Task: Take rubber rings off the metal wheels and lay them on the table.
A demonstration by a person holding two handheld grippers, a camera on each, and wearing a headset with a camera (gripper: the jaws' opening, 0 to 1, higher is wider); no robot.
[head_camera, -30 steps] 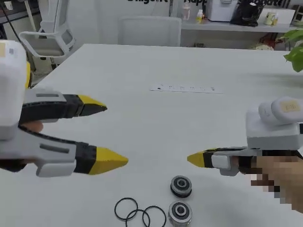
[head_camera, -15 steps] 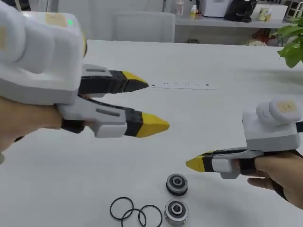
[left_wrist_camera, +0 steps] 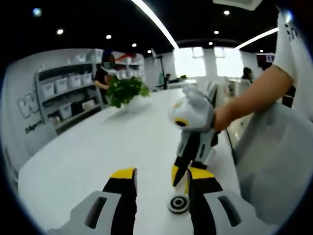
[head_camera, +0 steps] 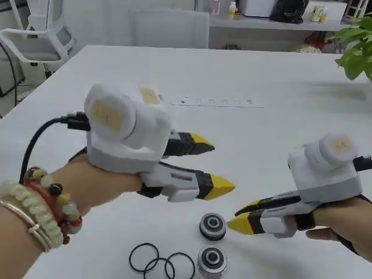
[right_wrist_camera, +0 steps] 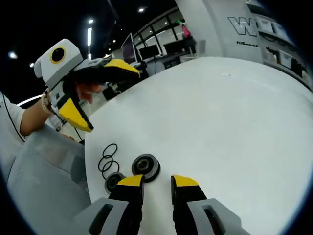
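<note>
Three rings down, two wheels waiting under the grippers.

Three rubber rings (head_camera: 158, 260) lie flat and overlapping on the table (head_camera: 279, 133), down and to the left of the far wheel (head_camera: 213, 225), so part of the job looks done. That wheel shows a dark rim and may yet carry a ring. The near wheel (head_camera: 211, 260), just below it, I can't judge. The right gripper (head_camera: 243, 216) has its jaws drawn to a narrow gap and holds nothing. It points at the far wheel from just to its right, tips close but apart from it. The left gripper (head_camera: 215, 164) hangs above the far wheel, jaws spread wide and empty.
</note>
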